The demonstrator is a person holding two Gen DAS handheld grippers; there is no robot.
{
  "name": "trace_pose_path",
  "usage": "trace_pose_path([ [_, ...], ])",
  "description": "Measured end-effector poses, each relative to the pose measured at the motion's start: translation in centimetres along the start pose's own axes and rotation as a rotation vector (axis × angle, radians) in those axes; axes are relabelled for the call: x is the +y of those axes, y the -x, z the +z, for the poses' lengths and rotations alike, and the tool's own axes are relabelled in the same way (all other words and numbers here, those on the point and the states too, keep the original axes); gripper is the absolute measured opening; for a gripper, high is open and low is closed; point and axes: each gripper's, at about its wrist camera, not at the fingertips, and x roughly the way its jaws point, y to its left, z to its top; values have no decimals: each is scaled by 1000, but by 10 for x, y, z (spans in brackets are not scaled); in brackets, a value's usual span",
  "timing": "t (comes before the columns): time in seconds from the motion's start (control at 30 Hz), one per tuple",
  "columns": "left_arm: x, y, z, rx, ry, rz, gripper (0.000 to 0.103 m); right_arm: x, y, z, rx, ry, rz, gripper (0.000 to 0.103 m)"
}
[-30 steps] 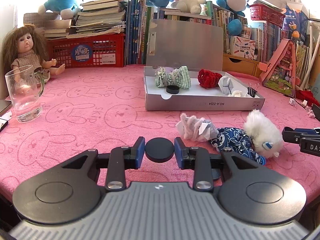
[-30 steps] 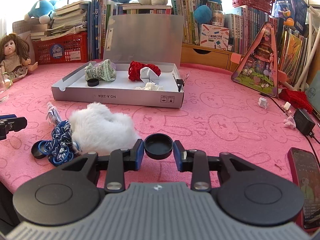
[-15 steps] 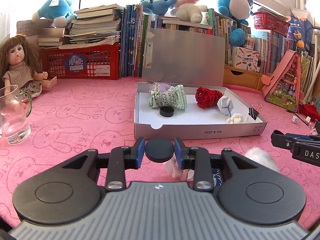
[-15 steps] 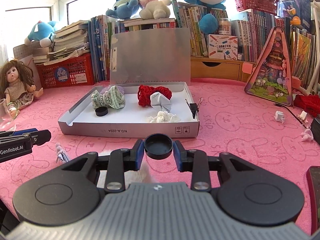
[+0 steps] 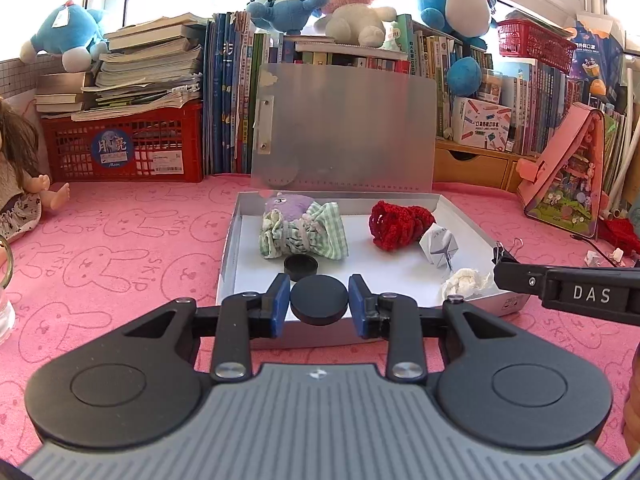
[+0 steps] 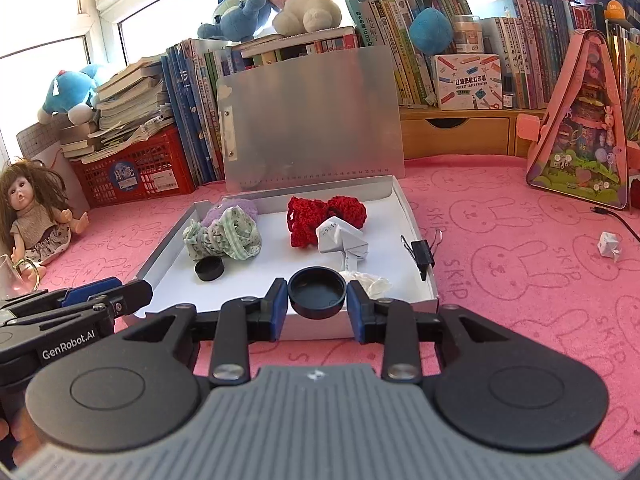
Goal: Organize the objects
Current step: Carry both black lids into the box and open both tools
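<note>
— Where are the black caps?
— One flat cap (image 5: 318, 305) sits pinched in the left tongs (image 5: 319, 305), one hollow cap (image 6: 317, 292) in the right tongs (image 6: 317, 300), both over the white box (image 5: 470, 227).
— How to do it well?
— I'd go lower, then let go beside the cap already inside (image 5: 301, 267).

Child's room: plush toys (image 5: 352, 4), doll (image 6: 34, 216), books (image 5: 224, 96).

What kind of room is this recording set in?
Probably a child's bedroom or study corner at home: a pink bunny-print tablecloth, a doll, plush toys sitting on crowded rows of books by a window.
</note>
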Motion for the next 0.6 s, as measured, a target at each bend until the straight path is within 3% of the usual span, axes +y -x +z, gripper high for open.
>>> trace_pose_path([
  [0.6,-4,-79,20,61,-53,52,37,0,-66,13,101,-15,23,37],
])
